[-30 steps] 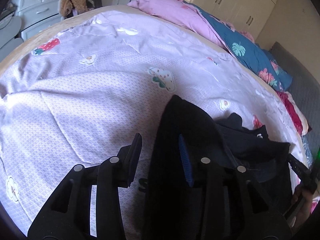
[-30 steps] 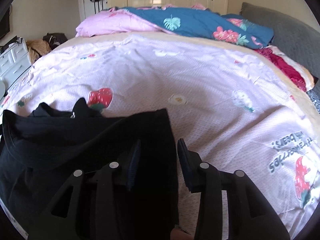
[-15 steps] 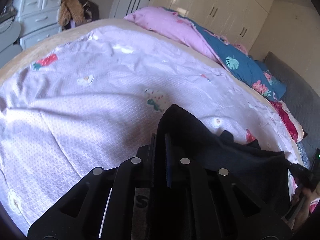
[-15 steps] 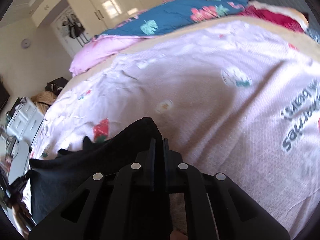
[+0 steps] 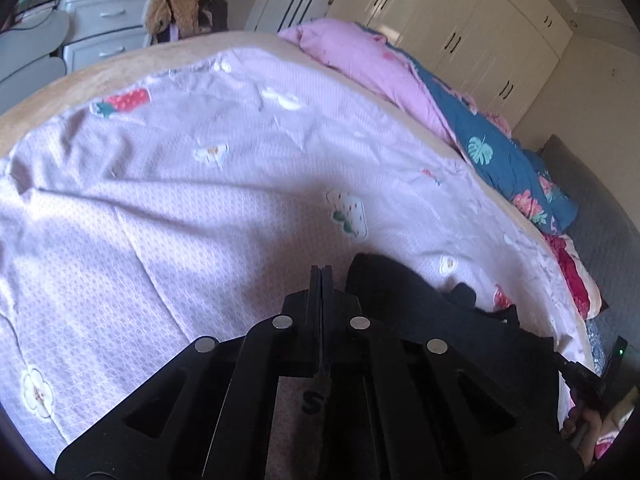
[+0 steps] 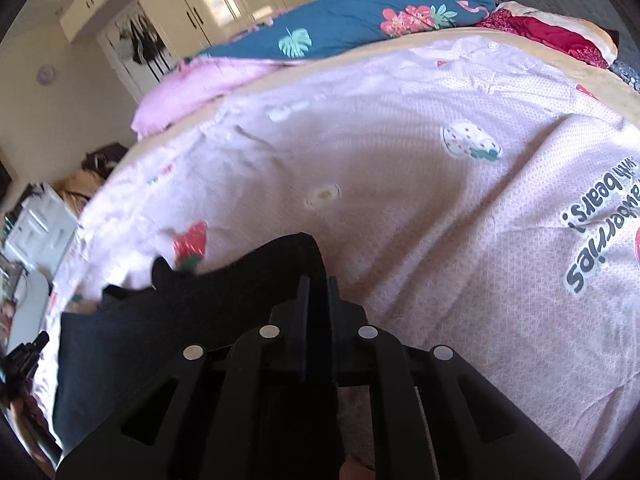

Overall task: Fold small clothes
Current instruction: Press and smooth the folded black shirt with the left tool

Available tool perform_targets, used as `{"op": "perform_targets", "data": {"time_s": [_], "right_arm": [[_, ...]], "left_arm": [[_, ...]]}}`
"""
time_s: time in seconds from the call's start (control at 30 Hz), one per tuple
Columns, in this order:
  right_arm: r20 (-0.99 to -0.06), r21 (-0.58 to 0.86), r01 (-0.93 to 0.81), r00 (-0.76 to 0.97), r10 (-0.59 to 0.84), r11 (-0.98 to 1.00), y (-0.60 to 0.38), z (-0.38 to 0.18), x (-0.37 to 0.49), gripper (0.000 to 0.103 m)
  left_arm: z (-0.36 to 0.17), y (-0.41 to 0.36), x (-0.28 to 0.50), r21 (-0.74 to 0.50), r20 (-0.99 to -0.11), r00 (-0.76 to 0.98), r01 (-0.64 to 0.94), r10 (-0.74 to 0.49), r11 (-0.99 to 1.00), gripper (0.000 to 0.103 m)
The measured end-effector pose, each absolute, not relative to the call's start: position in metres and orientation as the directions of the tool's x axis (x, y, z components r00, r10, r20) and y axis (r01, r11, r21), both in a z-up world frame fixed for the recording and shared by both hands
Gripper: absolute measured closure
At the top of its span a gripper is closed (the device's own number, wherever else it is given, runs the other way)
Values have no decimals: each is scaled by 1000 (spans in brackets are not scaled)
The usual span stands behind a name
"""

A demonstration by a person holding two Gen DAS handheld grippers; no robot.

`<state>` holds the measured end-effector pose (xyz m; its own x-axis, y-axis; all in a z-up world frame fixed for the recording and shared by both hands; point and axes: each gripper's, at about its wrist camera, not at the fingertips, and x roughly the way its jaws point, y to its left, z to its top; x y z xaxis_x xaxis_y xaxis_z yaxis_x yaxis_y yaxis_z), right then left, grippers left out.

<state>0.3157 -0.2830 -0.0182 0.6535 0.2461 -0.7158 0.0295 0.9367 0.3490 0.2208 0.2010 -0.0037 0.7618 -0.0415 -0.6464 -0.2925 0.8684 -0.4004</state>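
Pink bedsheet (image 6: pixel 460 208) print reads "bears", beside black garment (image 6: pixel 168 320).

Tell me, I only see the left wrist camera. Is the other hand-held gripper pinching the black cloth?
Observer: Yes. The right hand-held gripper is shut on an edge of the black fabric garment.
Operator: Is there any writing on the bed?
Observer: Yes. There are big grey printed letters on the pink strawberry-patterned bedsheet. They are upside down, and I can read "with bears".
Operator: Is anything on the wall?
Observer: A small round disc, maybe a clock, is on the cream wall.
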Motion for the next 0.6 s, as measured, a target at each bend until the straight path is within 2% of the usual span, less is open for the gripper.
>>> {"op": "perform_targets", "data": {"time_s": [0.1,0.13,0.17,0.2,0.33,0.4,0.47,0.6], "right_arm": [[-719,311,23,660,219,950,-282,-13,310,73],[-716,300,23,666,209,954,-282,-11,307,71],[-715,295,17,667,209,955,-283,-9,303,67],[-715,295,10,666,213,956,-283,-8,301,65],[-725,285,-22,649,231,958,-279,-6,286,53],[-732,267,-39,642,229,963,-276,-5,276,50],[-740,254,-54,632,230,966,-274,-4,268,42],[-751,263,-78,610,255,962,-272,-5,252,40]], "left_arm": [[-3,193,220,-401,-658,749,-270,-71,875,103],[-3,189,218,-399,-661,746,-263,-77,878,100],[-3,188,216,-402,-662,744,-256,-86,879,91],[-3,185,214,-411,-666,739,-247,-103,877,78],[-7,177,204,-403,-688,714,-230,-128,886,67],[-11,172,200,-390,-704,697,-219,-136,894,55],[-15,167,196,-390,-713,684,-204,-154,898,50],[-23,160,190,-389,-732,660,-200,-170,899,50]]}}
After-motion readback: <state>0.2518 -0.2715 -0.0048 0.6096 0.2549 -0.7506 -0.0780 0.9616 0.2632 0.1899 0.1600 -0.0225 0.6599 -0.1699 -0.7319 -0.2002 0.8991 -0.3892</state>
